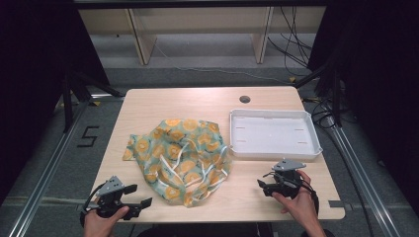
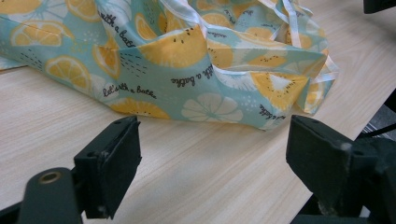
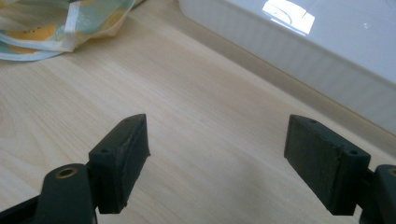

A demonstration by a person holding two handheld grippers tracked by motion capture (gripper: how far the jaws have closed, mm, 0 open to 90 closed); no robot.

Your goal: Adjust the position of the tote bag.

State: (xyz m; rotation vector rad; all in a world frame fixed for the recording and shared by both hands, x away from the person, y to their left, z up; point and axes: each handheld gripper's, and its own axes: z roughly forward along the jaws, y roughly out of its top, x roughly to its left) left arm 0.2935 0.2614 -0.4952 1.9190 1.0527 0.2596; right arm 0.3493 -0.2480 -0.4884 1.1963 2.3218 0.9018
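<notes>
Both grippers are black, each topped by a grey three-cornered plate. The left gripper [image 1: 138,195] trails a black cable; the right gripper [image 1: 264,186] has thin black cables looping round the hand. Jaw pads are blocky, matt black (each with a small screw hole), on rounded arms with brass-coloured bushings.

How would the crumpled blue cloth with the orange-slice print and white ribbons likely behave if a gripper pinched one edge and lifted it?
The crumpled blue orange-print cloth lies in soft folds, so it would probably hang limp and unfold rather than keep its shape. It looks thin, so likely light. Its white ribbons lie loose and might dangle or snag.
</notes>
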